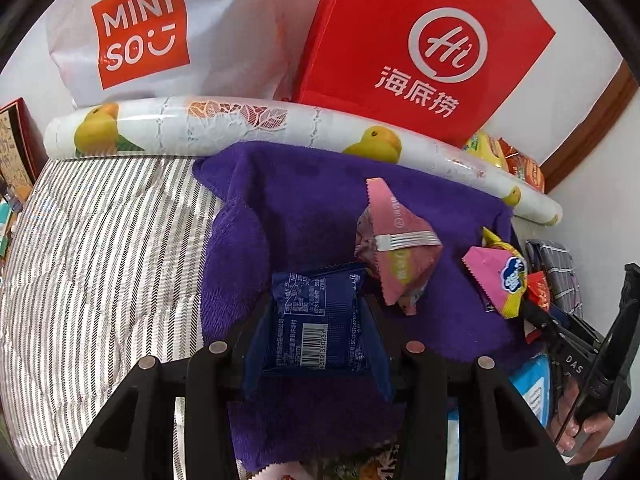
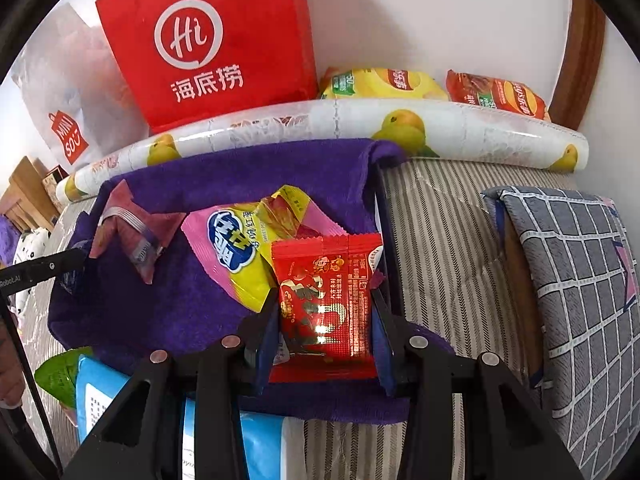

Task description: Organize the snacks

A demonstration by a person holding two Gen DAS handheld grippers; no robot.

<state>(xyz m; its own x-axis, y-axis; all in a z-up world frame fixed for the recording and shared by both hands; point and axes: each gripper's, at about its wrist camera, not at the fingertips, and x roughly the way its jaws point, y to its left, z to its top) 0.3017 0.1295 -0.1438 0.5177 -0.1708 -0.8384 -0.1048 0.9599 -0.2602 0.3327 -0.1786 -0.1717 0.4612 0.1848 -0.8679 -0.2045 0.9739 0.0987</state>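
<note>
Holding a snack in each hand, you have both tools angled down over the purple towel [image 1: 304, 184]. Your left tool [image 1: 320, 312] is clamped on a dark blue packet [image 1: 316, 320] — barcode side up, the pads pressing its two side edges so the wrapper bows slightly. Your right tool [image 2: 326, 312] is closed the same way on a red packet [image 2: 328, 300], gripped by its left and right edges above the towel's near right corner.

On the towel lie three loose snacks: a dusty pink packet [image 1: 394, 248] with a silver crimped seam, just beyond the blue one; a pink and yellow packet [image 2: 236, 256] with a blue-and-white logo, touching the red packet's left side; and a small yellow wrapper [image 2: 286, 210] resting on top of it.

The towel is spread on a striped bed cover [image 1: 100, 248]. Along its far edge runs a rolled sheet printed with yellow fruit [image 1: 208, 124], and behind that stand a white MINISO bag [image 1: 140, 28] and a red bag [image 1: 420, 40] against the wall. Two chip bags, one yellow [image 2: 384, 82] and one orange-red [image 2: 496, 94], lie behind the roll — right of the red bag. A grey checked cushion [image 2: 580, 280] sits at the right.
</note>
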